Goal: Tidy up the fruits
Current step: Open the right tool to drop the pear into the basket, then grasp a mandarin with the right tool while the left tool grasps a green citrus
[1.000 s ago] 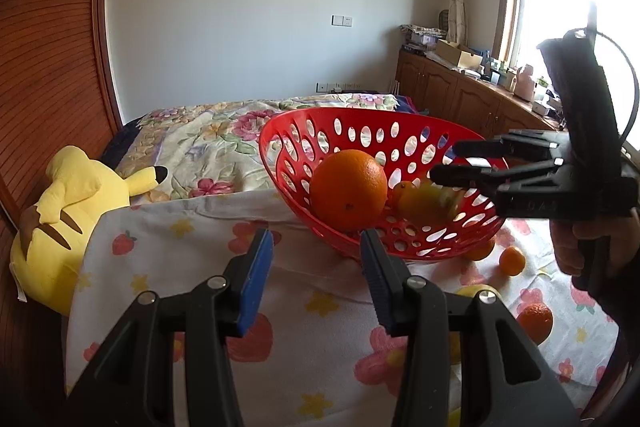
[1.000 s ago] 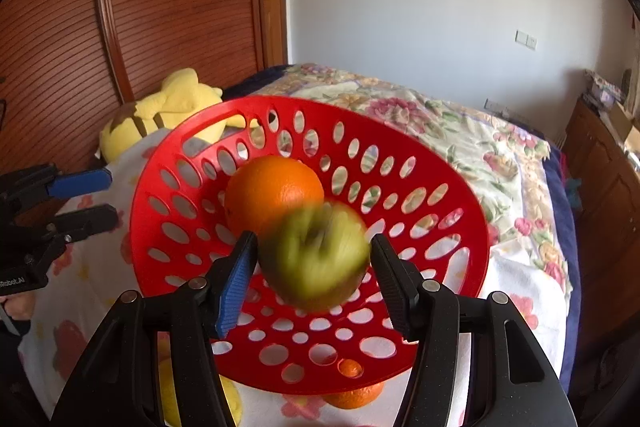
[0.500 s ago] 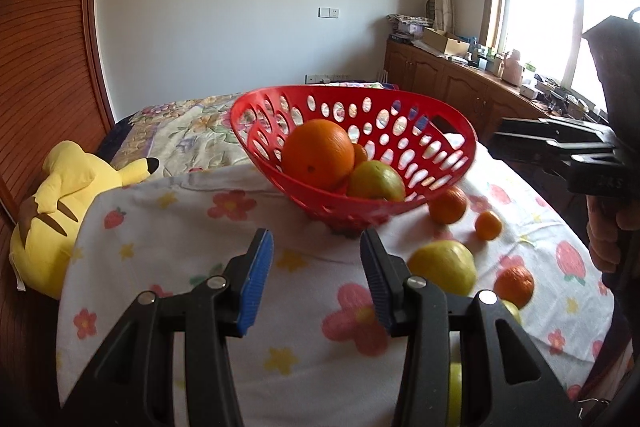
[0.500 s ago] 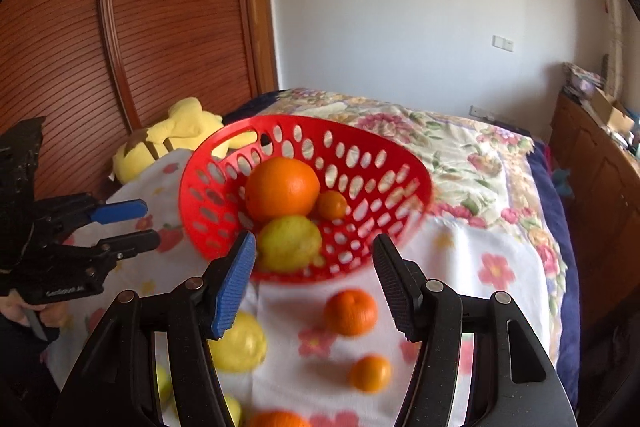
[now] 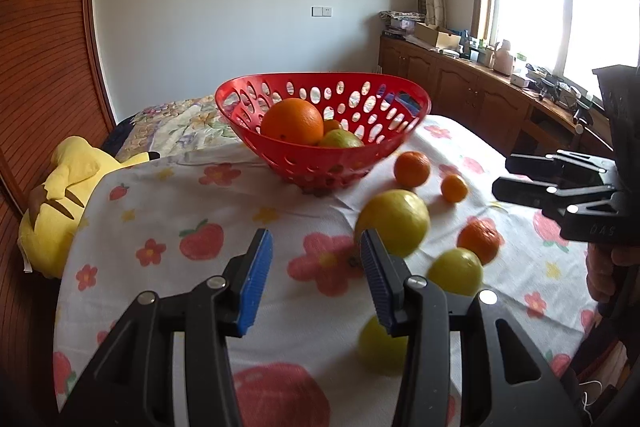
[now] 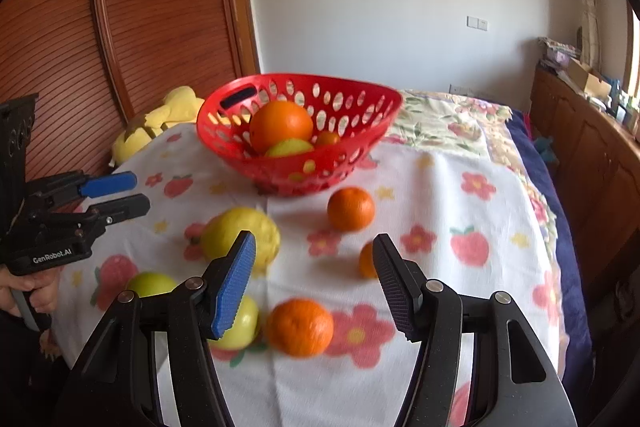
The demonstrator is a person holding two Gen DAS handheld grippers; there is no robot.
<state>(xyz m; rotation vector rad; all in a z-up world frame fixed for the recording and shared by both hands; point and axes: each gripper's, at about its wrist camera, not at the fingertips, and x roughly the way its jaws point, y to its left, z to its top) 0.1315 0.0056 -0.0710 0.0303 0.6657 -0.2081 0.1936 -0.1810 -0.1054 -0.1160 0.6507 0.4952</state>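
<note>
- Flowered cloth (image 5: 192, 211) covers the table; a bed, a wood panel wall at the left of both views and a bright window at the upper right of the left view make up the room.
- A second ago the basket (image 5: 320, 171) filled the right view and a green fruit sat, blurred, between the right gripper's (image 6: 314, 277) jaws, directly over the bowl. That fruit now lies in the basket as the green fruit (image 5: 340, 139), touching the big orange (image 5: 292, 121), with a small orange (image 5: 331, 125) tucked behind them.
- Both views have pulled back: the basket has shrunk to the upper middle of each frame, and loose fruit on the cloth has come into sight in the lower half.
- Right gripper: jaws apart and empty, hanging above the cloth; an orange (image 6: 299, 327) shows low in the gap between them, lying on the cloth and untouched.
- Left gripper (image 5: 316, 277): jaws apart by a narrower gap, nothing between them but cloth.
- Left on the cloth, in the right view: a large yellow fruit (image 6: 240, 233) at lower left of centre, two green fruits (image 6: 150, 283) (image 6: 239, 323) below it, an orange (image 6: 351, 209) just under the basket, and a small one (image 6: 366, 259) half hidden by the right finger.
- My reading: one drop is finished, three fruits are in, six wait. The retreat looks like the start of the next pick; the low orange is nearest the right jaws, and the large yellow fruit sits just beyond the left gripper's right finger.
</note>
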